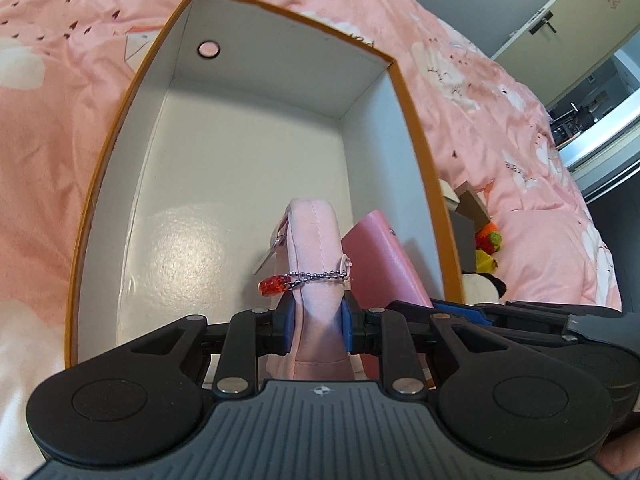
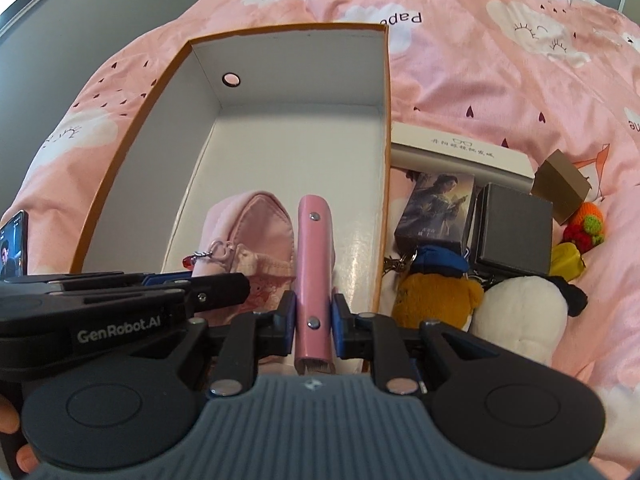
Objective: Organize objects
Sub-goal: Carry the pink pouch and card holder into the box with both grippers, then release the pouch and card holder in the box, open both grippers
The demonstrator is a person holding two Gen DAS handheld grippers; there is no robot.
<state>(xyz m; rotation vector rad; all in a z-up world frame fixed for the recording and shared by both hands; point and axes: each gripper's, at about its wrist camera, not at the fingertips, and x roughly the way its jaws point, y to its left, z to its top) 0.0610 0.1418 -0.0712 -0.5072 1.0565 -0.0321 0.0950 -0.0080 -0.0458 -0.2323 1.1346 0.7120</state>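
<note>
Pink fabric pouch (image 1: 316, 248) clamped edge-on between the blue pads (image 1: 287, 326) of the left gripper (image 1: 318, 326), down inside the open box (image 1: 248, 168) near its front right corner. Red charm (image 1: 273, 285) dangled off a ball chain (image 1: 318, 276) draped across the pouch, metal zip pull (image 1: 267, 258) sticking out on the left side. Right alongside, pink leather wallet (image 2: 315, 280) pinched on its spine by the right gripper (image 2: 314, 326), jaws closed snug against both faces, two rivets showing along the spine. Wallet and pouch side by side, close together, whether touching could not be told; both low in the box with the white floor (image 2: 288, 152) bare beyond them. Box white inside, orange on the rim, small round hole (image 1: 209, 49) in the far wall. Rested on a pink duvet (image 1: 500, 120) printed with clouds and little hearts.

Just outside the right wall, a clutter on the bedding: a picture box (image 2: 436, 210) with a painted figure, a dark grey square box (image 2: 514, 228), a white book (image 2: 460, 152) behind them, a small brown carton (image 2: 562, 178). Nearer in, a brown plush (image 2: 436, 296) with a blue cap, a white plush (image 2: 520, 316) next to it, crocheted fruit (image 2: 586, 224) at the edge. Phone (image 2: 14, 240) with a lit screen at far left. Fingertips (image 2: 10, 420) glimpsed behind the left gripper body.
</note>
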